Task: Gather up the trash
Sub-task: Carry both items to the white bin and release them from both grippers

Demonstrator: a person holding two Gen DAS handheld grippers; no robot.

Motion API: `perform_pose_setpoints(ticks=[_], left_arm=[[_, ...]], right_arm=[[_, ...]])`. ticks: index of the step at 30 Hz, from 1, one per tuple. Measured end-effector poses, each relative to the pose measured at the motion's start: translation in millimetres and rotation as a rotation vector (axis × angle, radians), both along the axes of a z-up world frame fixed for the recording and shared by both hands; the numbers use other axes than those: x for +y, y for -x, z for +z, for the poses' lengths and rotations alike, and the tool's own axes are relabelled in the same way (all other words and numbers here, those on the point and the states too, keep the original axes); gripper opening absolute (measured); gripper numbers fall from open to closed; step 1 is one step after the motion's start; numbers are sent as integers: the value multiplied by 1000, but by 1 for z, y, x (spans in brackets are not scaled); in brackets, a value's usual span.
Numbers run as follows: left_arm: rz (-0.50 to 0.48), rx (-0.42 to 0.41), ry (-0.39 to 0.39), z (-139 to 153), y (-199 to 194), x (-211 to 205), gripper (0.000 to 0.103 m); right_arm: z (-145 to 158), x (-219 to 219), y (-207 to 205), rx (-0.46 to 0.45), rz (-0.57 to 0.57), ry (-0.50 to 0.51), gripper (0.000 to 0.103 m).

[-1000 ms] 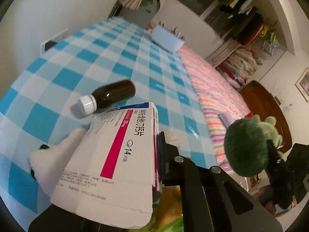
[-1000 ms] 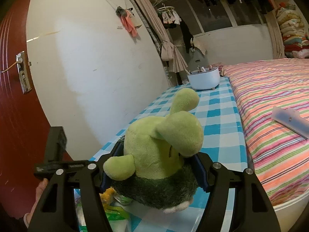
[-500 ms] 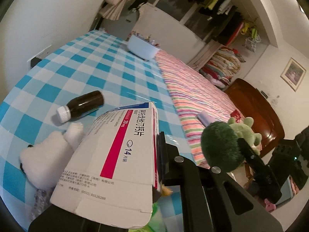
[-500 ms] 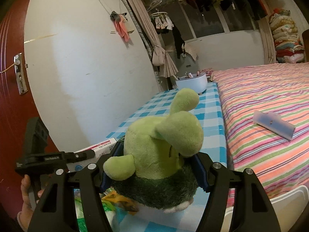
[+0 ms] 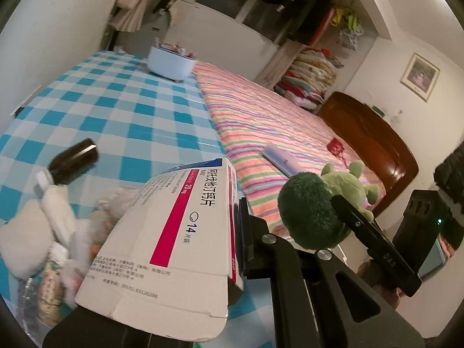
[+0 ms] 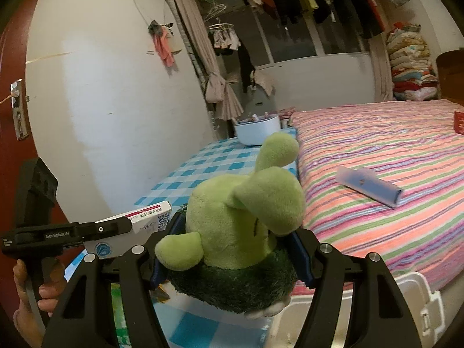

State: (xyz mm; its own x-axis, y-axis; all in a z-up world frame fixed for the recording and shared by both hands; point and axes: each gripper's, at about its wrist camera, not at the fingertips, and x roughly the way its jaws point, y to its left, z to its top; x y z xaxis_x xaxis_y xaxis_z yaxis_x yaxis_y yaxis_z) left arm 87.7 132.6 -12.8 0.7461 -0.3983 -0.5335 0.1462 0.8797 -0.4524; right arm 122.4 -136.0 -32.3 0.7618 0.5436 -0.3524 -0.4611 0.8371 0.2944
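My left gripper (image 5: 185,249) is shut on a white medicine box (image 5: 179,232) with a magenta stripe, held above the blue checked table (image 5: 121,110); the box also shows in the right wrist view (image 6: 139,220). My right gripper (image 6: 232,255) is shut on a green plush toy (image 6: 246,217), also seen in the left wrist view (image 5: 316,206) beside the table edge. On the table lie a brown bottle (image 5: 72,159) with a white cap, a white plush (image 5: 32,226) and a blurred pile of wrappers (image 5: 58,272).
A white tub (image 5: 171,63) of small items stands at the table's far end. A striped bed (image 5: 275,121) runs along the right with a pale flat case (image 5: 281,159) on it. A white plastic bin (image 6: 411,304) sits below the bed edge.
Both grippers have lifted and swung right toward the bed, each keeping its hold. The bottle and white plush have slid left and lower in the left wrist view.
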Motion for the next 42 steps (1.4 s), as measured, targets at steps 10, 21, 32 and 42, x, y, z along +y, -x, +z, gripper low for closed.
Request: perform_pose_setpoints(ticks=[10,21,32,42], left_arm=[[-114,-7,-30,-1,-5,-54,5],[-176,9,-43,-8,-11,-82,5],[-240,13,-54,-11,-14,-106,6],[-273,31,-47,-17,-17,-117,6]], right_arm=[[-13,-40,7,43,-105,42,65],[-31,-81,14,105,-237,70,67],[-42,-104,22,141,-307,70,74],[-37,-122,30,102,-362,3,74]])
